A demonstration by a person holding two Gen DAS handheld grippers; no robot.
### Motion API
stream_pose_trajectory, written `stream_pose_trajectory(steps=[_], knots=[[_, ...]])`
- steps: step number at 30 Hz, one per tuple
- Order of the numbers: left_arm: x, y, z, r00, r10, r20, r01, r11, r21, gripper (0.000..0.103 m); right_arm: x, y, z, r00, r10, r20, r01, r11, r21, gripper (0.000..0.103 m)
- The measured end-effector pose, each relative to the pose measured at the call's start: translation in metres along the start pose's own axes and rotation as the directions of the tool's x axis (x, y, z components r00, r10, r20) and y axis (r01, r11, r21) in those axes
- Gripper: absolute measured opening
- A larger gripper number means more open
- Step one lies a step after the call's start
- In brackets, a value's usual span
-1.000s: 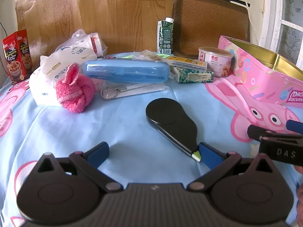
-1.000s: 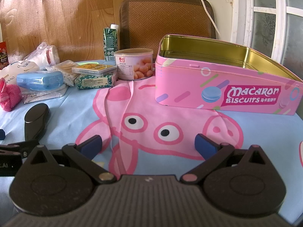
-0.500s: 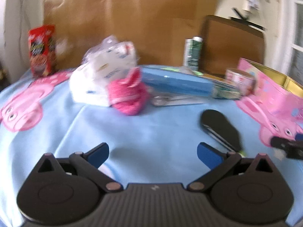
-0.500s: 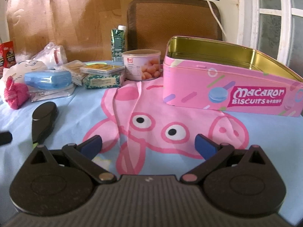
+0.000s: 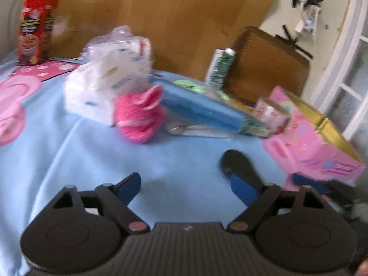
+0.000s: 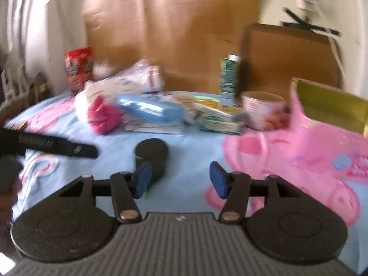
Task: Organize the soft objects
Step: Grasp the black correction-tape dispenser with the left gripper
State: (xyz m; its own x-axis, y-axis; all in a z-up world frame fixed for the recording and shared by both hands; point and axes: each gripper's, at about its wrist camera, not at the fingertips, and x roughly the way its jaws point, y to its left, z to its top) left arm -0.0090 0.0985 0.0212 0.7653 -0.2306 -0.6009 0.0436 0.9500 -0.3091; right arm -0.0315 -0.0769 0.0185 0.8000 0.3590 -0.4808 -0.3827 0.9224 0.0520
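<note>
Cartoon-print tablecloth (image 5: 184, 161) held a squashy pink towel bundle (image 5: 139, 117), best pinched mid-body; left gripper (image 5: 184, 188) and right gripper (image 6: 179, 179) gaped, empty.

The pink bundle (image 5: 139, 118) is showing fuzzy, matt cloth. The tin (image 5: 322, 138) is showing a glossy gold metal interior. The blue case (image 6: 150, 111) is reflecting light like smooth plastic. The tablecloth (image 5: 179, 161) is appearing matt, though blurred.

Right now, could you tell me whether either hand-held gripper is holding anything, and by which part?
Nothing is held. The left hand-held gripper and right hand-held gripper are both open, with only tablecloth between their fingers.
</note>
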Motion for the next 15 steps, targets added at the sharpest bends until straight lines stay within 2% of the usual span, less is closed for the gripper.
stream_pose_trajectory(steps=[3, 5, 6, 8, 11, 15], knots=[[0.014, -0.01, 0.011, 0.996, -0.076, -0.053, 0.075, 0.997, -0.023, 0.075, 0.014, 0.008, 0.003, 0.998, 0.045, -0.048, -0.047, 0.998, -0.043, 0.059], [0.03, -0.02, 0.016, 0.987, -0.125, -0.106, 0.123, 0.992, -0.025, 0.068, 0.03, 0.012, 0.003, 0.993, 0.06, -0.1, -0.065, 0.997, -0.044, 0.059], [0.041, -0.027, 0.016, 0.98, -0.135, -0.147, 0.132, 0.991, -0.028, 0.062, 0.035, 0.013, 0.001, 0.992, 0.064, -0.112, -0.068, 0.997, -0.038, 0.053], [0.049, -0.044, 0.013, 0.982, -0.124, -0.142, 0.127, 0.992, 0.013, 0.051, 0.033, 0.015, 0.0, 0.994, 0.067, -0.083, -0.072, 0.996, -0.049, 0.038], [0.057, -0.069, 0.012, 0.972, -0.16, -0.172, 0.172, 0.984, 0.052, 0.047, 0.025, 0.014, -0.003, 0.995, 0.071, -0.067, -0.073, 0.997, -0.028, 0.037], [0.057, -0.113, 0.02, 0.968, -0.207, -0.14, 0.229, 0.96, 0.16, 0.047, 0.004, 0.003, -0.01, 0.999, -0.034, 0.02, 0.035, 0.999, -0.036, 0.037]])
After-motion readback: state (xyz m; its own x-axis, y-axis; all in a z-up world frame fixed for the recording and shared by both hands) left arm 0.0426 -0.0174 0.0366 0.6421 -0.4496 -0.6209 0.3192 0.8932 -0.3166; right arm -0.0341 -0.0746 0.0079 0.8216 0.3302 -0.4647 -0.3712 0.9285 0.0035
